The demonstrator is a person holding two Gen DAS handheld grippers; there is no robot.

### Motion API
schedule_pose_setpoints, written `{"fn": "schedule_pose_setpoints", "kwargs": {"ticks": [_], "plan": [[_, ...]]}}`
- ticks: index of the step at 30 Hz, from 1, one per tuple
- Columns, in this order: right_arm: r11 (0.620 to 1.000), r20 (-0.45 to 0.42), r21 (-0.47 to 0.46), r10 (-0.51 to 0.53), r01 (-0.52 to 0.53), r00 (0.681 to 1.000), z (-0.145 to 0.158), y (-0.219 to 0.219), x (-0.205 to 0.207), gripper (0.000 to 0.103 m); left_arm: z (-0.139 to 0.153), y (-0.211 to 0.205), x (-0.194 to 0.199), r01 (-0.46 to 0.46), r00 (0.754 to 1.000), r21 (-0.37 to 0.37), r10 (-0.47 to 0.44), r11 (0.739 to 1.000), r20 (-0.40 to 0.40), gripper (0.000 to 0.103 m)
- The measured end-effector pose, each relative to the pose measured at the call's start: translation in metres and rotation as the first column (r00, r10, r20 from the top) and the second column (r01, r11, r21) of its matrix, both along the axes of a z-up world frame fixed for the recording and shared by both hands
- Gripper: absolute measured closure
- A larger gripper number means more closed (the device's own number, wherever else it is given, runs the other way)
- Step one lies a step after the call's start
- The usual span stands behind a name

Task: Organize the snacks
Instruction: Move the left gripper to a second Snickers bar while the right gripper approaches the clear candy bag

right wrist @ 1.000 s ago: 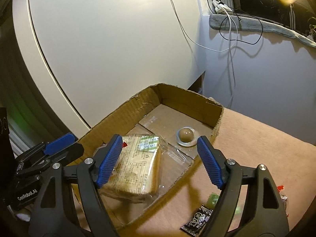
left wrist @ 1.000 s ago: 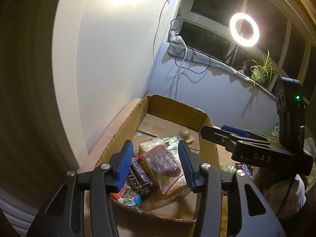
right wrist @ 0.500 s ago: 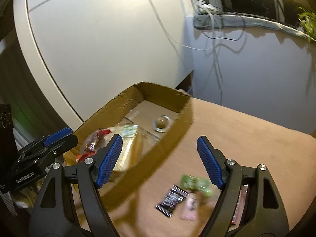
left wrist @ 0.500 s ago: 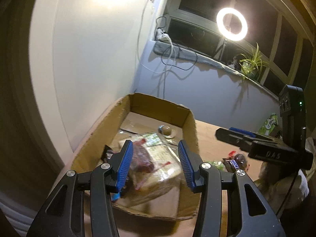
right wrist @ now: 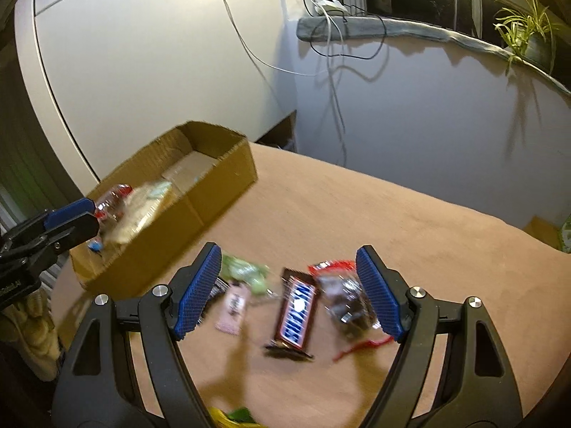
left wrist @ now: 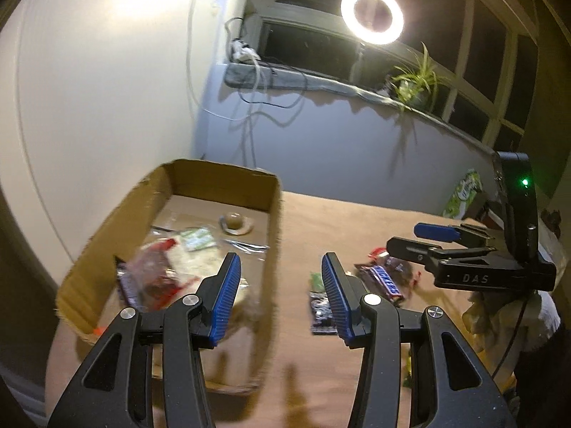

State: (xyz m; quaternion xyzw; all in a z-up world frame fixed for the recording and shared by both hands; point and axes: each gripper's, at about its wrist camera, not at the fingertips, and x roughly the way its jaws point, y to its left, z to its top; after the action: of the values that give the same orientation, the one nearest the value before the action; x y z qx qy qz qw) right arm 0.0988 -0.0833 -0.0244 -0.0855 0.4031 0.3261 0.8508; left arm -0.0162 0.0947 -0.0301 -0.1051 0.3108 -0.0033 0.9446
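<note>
A cardboard box (left wrist: 273, 221) (right wrist: 228, 174) sits at the table's left and holds several snacks: a red clear packet (left wrist: 153, 271), a pale cracker pack (left wrist: 194, 256) and a round brown sweet (left wrist: 235, 220). Loose on the tan table lie a Snickers bar (right wrist: 297, 312) (left wrist: 383, 281), a clear red-edged packet (right wrist: 348, 303), a pink sachet (right wrist: 233, 306), a green packet (right wrist: 246, 271) and a dark sachet (left wrist: 321, 312). My left gripper (left wrist: 280, 292) is open and empty over the box's right wall. My right gripper (right wrist: 287, 290) is open and empty above the loose snacks.
A green bag (left wrist: 464, 194) stands at the far right of the table by the wall. A windowsill with cables (right wrist: 335, 32), a plant (right wrist: 524, 32) and a ring light (left wrist: 372, 10) runs behind. Yellow and green wrappers (right wrist: 228, 415) lie at the near edge.
Both grippers have swung right, away from the box's inside. The left one now hangs over the box's right wall; the right one now hangs over the loose snacks on the table.
</note>
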Motion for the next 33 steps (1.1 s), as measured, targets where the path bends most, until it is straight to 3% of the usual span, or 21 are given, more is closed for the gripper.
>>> {"fn": "schedule_pose_setpoints", "kwargs": {"ticks": [11,24,33], "plan": [[0.998,-0.022,-0.015,-0.058,0.057,0.998,-0.01,-0.037,0.009,0.023,-0.007,-0.044,0.012,0.079,0.996,0.033,-0.078,0.996,-0.034,0.057],[0.999,-0.052,-0.012,-0.051,0.051,0.997,-0.026,-0.051,0.014,0.023,-0.014,-0.085,0.023,0.15,0.987,0.071,-0.145,0.986,-0.064,0.057],[0.995,-0.115,0.052,-0.076,0.082,0.991,-0.031,-0.068,0.028,0.045,-0.031,-0.087,0.04,0.178,0.975,0.004,-0.176,0.984,-0.132,0.068]]}}
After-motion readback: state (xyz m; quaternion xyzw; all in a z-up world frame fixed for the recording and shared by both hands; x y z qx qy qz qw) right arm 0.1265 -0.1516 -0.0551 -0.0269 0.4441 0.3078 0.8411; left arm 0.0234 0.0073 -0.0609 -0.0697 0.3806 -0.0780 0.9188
